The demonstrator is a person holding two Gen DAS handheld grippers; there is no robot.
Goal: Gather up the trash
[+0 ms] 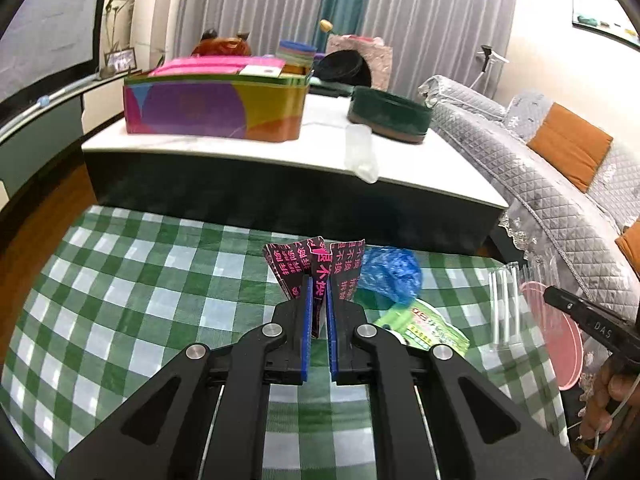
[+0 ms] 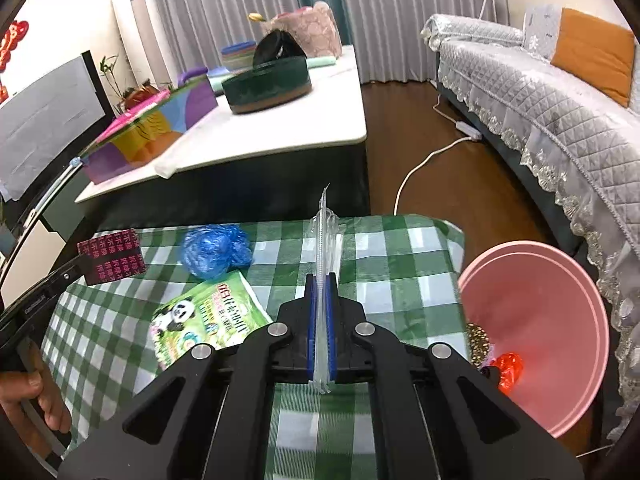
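My left gripper [image 1: 319, 286] is shut on a black wrapper with pink writing [image 1: 316, 264], held above the green checked cloth [image 1: 120, 288]; the wrapper also shows in the right wrist view [image 2: 112, 258]. My right gripper [image 2: 321, 284] is shut on a clear plastic sleeve [image 2: 325, 240], which also shows in the left wrist view [image 1: 504, 304]. A crumpled blue bag [image 2: 214, 250] and a green panda packet [image 2: 204, 316] lie on the cloth between the grippers. A pink bin [image 2: 560, 280] stands at the cloth's right edge with a red wrapper [image 2: 508, 370] inside.
A low white table [image 2: 280, 128] stands behind the cloth with a colourful box [image 1: 216, 106] and a dark green round tin [image 2: 266, 86]. A grey sofa [image 2: 560, 120] runs along the right. A white cable [image 2: 424, 164] lies on the wood floor.
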